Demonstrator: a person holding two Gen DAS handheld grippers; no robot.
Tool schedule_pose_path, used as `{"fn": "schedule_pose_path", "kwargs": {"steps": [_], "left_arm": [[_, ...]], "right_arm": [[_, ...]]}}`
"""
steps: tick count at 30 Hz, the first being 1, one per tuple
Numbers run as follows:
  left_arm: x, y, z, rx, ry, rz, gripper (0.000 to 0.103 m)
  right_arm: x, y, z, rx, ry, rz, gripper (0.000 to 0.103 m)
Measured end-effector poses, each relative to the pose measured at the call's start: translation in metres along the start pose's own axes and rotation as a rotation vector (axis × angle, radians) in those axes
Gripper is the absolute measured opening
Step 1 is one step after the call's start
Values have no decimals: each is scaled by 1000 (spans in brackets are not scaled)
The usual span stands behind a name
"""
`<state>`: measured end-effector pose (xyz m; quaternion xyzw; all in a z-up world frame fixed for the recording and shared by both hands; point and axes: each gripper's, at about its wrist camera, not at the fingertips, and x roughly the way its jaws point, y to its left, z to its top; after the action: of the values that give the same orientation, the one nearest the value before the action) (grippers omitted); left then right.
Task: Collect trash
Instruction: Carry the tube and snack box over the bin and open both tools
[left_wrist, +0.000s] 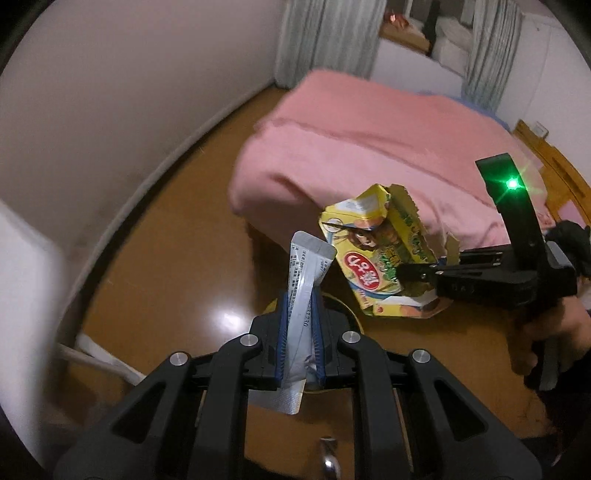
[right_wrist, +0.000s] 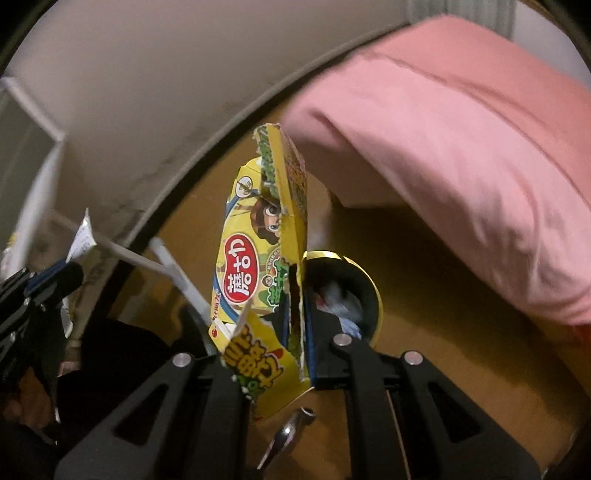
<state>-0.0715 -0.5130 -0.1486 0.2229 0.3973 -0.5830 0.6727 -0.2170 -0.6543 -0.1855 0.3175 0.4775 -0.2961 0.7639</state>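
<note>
Two pieces of trash are in your grip at once, one per hand, and both hang above the wooden floor (left_wrist: 173, 236) near the round yellow-rimmed bin (right_wrist: 369, 284). Your left tongs (left_wrist: 300, 332) are pressed narrow on a silver foil sachet (left_wrist: 308, 266), clamped low on its body so the sealed top stands up past the blue pads (left_wrist: 282, 332) and a short tail sticks out behind. That upright hold looks chosen to keep the limp sachet from folding over while you carry it. Your right tongs (right_wrist: 295, 332) are pinched on a torn yellow snack box (right_wrist: 258, 258), gripped at its ripped edge with most of the carton standing forward of the tips.

From the right wrist view the bin sits just behind and beside the box, its dark mouth already holding pale crumpled scraps, so the box seems held ready for a drop; I judge the release is close but not yet made. The left wrist view shows part of the yellow rim just beyond the left tongs too.

The box is flattened and ragged, with a red oval logo, a cartoon monkey face and green lettering; its flaps gape open. The sachet is matte grey-silver with fine dark print down one side and a crimped top. Behind both lies the bed under a pink blanket (left_wrist: 369, 147).
</note>
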Motion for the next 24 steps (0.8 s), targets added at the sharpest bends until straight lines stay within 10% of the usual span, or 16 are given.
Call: {"fn": "schedule_pose_path", "kwargs": {"steps": [9,24], "left_arm": [[126,10,-26,-56,219,-9,12],[174,1,-44,-67,310,-31,13]], "right_arm": [[91,-34,-33,51,152,-29,8],[129,-62,-41,129,228,6,21]]}}
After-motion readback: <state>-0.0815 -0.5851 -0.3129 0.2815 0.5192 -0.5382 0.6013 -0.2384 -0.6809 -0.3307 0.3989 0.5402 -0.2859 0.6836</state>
